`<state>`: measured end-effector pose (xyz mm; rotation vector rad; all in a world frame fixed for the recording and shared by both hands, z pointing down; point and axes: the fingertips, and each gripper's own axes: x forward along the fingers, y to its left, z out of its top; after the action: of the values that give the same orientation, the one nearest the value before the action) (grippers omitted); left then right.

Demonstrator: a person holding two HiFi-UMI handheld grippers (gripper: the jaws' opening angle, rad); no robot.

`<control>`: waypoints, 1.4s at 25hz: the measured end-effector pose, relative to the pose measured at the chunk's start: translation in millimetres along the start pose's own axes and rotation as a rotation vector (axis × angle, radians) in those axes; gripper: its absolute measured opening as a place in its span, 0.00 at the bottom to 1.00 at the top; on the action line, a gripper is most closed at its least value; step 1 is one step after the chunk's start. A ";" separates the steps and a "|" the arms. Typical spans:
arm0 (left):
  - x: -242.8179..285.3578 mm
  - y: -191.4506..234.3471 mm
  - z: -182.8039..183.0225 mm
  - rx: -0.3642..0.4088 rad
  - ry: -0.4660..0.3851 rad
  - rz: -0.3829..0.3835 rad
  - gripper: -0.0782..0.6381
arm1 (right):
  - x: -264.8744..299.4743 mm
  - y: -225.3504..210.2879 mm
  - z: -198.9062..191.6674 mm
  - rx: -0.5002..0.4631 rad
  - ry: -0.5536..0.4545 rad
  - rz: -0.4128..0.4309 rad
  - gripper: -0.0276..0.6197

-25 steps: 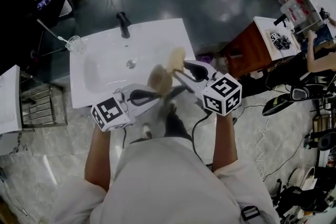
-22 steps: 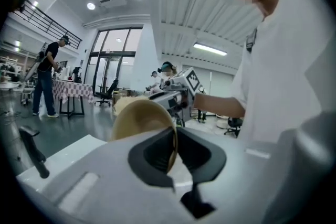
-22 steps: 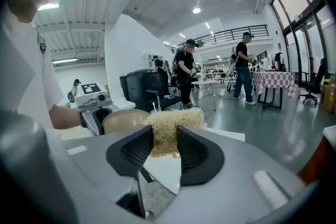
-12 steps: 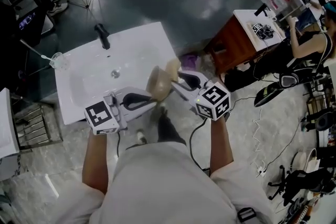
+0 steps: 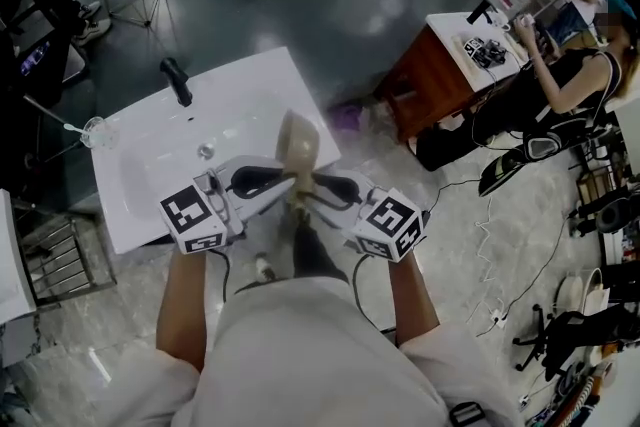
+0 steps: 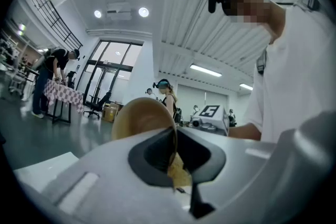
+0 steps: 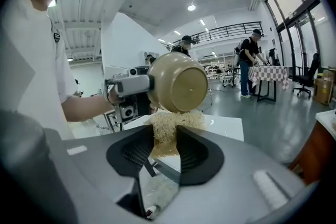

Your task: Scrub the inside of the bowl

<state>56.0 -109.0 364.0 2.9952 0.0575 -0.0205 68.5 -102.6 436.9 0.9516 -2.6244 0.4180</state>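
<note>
The person's bare forearms reach forward from a pale shirt, one tool in each hand, marker cubes nearest the body. The left gripper point(image 5: 283, 183) is clamped tight on the thin rim of the tan bowl point(image 5: 297, 143), which stands on edge in the air above the near edge of the white sink point(image 5: 150, 165). The right gripper point(image 5: 312, 190), angled slightly downward from the other side, has its jaws part-way apart and pressed on a straw-coloured fibrous scrubber point(image 7: 170, 126). The scrubber's far end meets the bowl's lower edge (the bowl's flat underside faces the right gripper view, so whether the fibres reach inside cannot be told). Beyond the bowl lies the sink basin with its drain, a dark faucet point(image 5: 176, 80) at the far rim and a clear glass point(image 5: 96, 131) at the far left corner. Farther off, across the dark glossy floor, a reddish wooden cabinet point(image 5: 440, 85) stands to the right, with a seated person point(image 5: 560, 85) beside it.
</note>
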 end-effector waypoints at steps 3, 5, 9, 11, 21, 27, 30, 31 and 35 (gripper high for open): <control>0.8 8.7 -2.6 -0.017 -0.004 0.029 0.13 | -10.2 8.3 5.4 0.033 -0.036 0.012 0.25; -0.2 14.3 -6.6 -0.019 0.009 0.048 0.13 | -14.7 12.0 9.6 0.054 -0.060 0.018 0.25; 0.2 19.8 -13.5 0.017 0.054 0.070 0.13 | -18.0 11.9 19.8 0.080 -0.099 0.026 0.23; -2.5 20.8 -14.7 -0.001 0.042 0.079 0.13 | -18.0 13.0 22.8 0.091 -0.124 0.035 0.22; -27.0 38.4 -37.0 -0.054 0.067 0.168 0.13 | 8.8 15.5 19.9 0.151 -0.108 0.076 0.17; -38.0 45.3 -58.2 -0.057 0.146 0.224 0.13 | 3.1 16.0 33.0 0.183 -0.174 0.133 0.15; -41.2 40.1 -67.4 -0.075 0.167 0.216 0.13 | 0.0 12.0 43.7 0.202 -0.218 0.145 0.15; -42.1 38.3 -70.1 -0.082 0.173 0.211 0.13 | 0.4 9.6 47.0 0.207 -0.229 0.142 0.15; -44.9 27.9 -78.8 -0.098 0.197 0.175 0.13 | 6.7 -6.8 57.5 0.205 -0.243 0.080 0.15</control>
<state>13.1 -126.8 446.8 2.8825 -0.1774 0.2883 56.9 -132.9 388.5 1.0191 -2.8901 0.6386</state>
